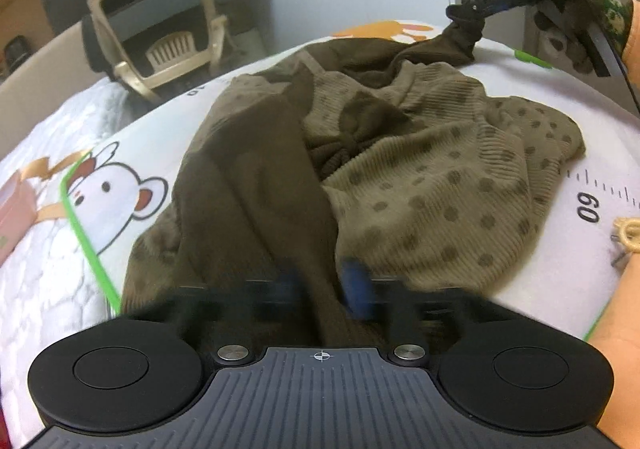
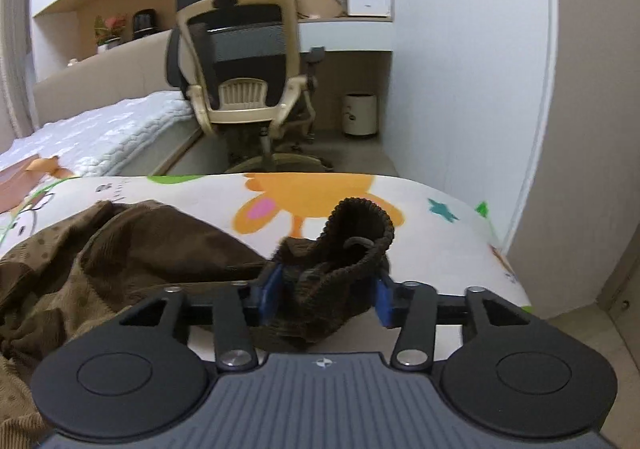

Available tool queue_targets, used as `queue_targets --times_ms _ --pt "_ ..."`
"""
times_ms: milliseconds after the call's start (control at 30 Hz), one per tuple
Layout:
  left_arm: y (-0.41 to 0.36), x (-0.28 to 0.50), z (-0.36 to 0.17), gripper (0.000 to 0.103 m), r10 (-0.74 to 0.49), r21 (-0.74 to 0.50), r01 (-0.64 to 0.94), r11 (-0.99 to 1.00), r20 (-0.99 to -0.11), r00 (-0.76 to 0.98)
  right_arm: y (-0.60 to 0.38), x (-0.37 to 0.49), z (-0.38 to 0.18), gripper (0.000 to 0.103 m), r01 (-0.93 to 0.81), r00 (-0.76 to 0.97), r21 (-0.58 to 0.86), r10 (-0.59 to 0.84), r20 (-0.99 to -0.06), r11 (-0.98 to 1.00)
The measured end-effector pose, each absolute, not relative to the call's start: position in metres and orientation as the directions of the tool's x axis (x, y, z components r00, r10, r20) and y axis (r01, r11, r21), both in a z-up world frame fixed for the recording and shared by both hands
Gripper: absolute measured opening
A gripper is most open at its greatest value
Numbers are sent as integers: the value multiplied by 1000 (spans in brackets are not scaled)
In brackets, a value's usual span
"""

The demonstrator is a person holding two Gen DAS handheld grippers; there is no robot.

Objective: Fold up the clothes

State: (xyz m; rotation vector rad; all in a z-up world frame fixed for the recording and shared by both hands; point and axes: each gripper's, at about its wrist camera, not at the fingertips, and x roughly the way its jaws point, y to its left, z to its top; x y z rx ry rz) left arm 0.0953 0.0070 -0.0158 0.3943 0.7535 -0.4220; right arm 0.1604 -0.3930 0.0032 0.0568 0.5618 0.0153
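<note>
An olive-brown knit garment (image 1: 420, 177) with dark dots lies crumpled on a cartoon-printed mat (image 1: 132, 153). A plain dark brown part of it (image 1: 256, 185) runs down the middle, between my left gripper's (image 1: 324, 285) blurred blue pads, which sit close on it. At the far end, my right gripper (image 1: 466, 15) holds the ribbed dark cuff (image 1: 456, 37) lifted off the mat. In the right wrist view the cuff (image 2: 356, 233) bunches between the blue pads of my right gripper (image 2: 326, 297), with the garment (image 2: 140, 249) trailing left across the mat (image 2: 200, 201).
An office chair (image 2: 244, 69) stands just beyond the mat's far edge, with a small white bin (image 2: 360, 115) beside it and a quilted bed (image 2: 100, 137) to the left. A person's orange-sleeved arm (image 1: 620, 349) is at the right edge of the left wrist view.
</note>
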Motion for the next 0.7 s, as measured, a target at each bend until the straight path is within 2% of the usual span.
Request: queue_targets --times_ms 67,167,267,367,400,433,467,500,567,633,700 --pt "22 112 -4 5 -189 211 458 864 -706 682 -385 157 10 71 -39 860 45 57 -506 998" --pt "51 146 16 1 -56 335 338 880 -632 773 -372 154 27 84 -95 880 33 100 -465 995" --pt "93 205 33 1 156 444 108 890 -519 841 -356 159 47 85 -148 887 49 154 -435 988" --pt "144 245 46 1 263 359 -78 930 -504 823 -336 171 60 86 -178 878 53 183 -443 983" --pt "154 249 50 5 250 309 -94 946 -517 819 -329 177 61 86 -190 869 52 193 -455 980" --pt "156 243 53 7 179 241 -52 969 -541 822 -322 182 60 86 -207 859 50 206 -468 977" --pt "153 235 54 22 106 185 0 983 -559 822 -315 186 56 87 -228 847 47 222 -483 972" --pt "142 224 52 48 30 147 69 987 -578 816 -308 191 51 87 -245 834 47 235 -499 968" --pt "116 198 44 75 -135 54 215 975 -626 768 -295 201 41 88 -267 807 57 256 -532 962" --pt "96 174 35 76 -263 -39 318 947 -659 704 -280 206 32 88 -302 774 84 296 -559 950" --pt "80 150 27 78 -318 -77 364 928 -670 671 -261 200 26 88 -396 685 194 430 -588 897"
